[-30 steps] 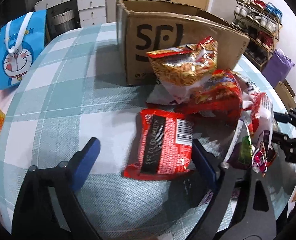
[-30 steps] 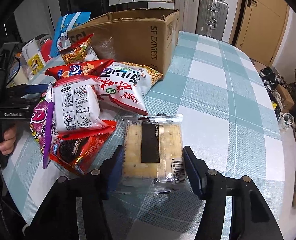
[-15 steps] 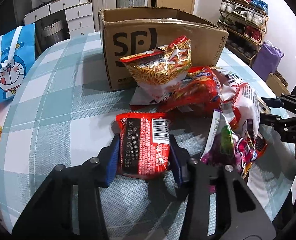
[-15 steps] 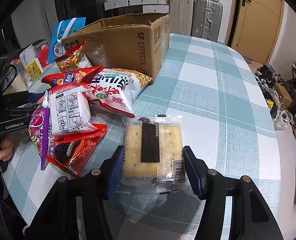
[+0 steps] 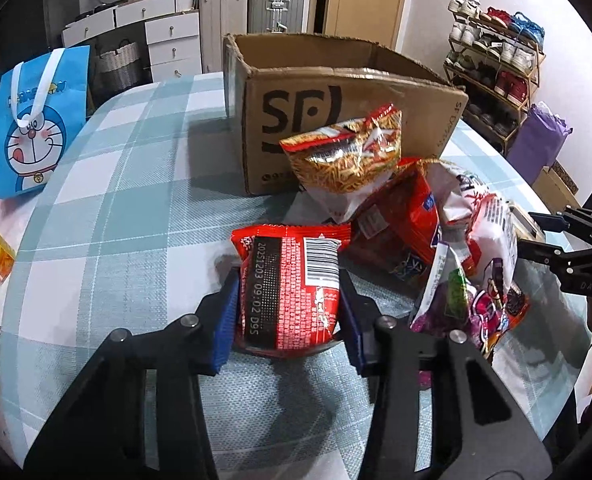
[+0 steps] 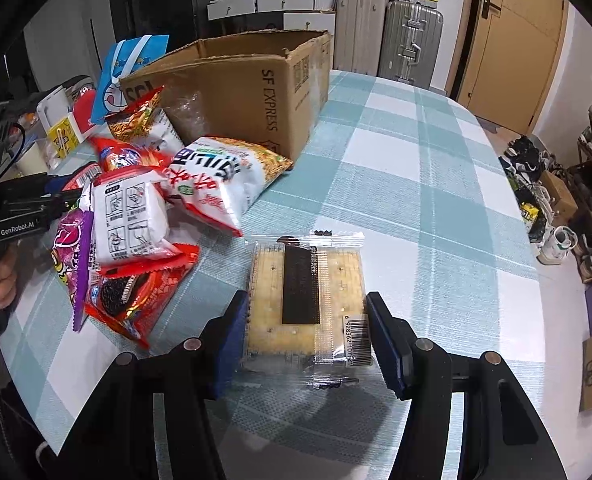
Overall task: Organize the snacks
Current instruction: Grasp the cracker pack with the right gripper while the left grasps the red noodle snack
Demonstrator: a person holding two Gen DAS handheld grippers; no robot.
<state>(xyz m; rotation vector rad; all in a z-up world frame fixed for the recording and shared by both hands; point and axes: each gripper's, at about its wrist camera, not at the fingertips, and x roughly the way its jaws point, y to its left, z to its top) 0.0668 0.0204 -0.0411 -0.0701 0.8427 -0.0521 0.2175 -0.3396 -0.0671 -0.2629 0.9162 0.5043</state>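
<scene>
My left gripper (image 5: 288, 312) is shut on a red snack packet (image 5: 290, 290) with a barcode, lifted off the checked tablecloth. My right gripper (image 6: 307, 338) is shut on a clear cracker packet (image 6: 306, 298), held above the table. An open SF Express cardboard box (image 5: 336, 92) stands behind the snacks; it also shows in the right wrist view (image 6: 248, 92). A pile of snack bags (image 5: 416, 216) lies in front of the box, between the two grippers. The pile also shows in the right wrist view (image 6: 136, 208).
A blue Doraemon bag (image 5: 36, 120) stands at the table's far left edge. Small boxes and cups (image 6: 56, 132) sit beyond the pile. Suitcases, drawers and a shoe rack (image 5: 492, 64) stand around the table (image 6: 436, 200).
My left gripper closed on the red packet and lifted it. My right gripper kept its hold on the cracker packet and rose slightly.
</scene>
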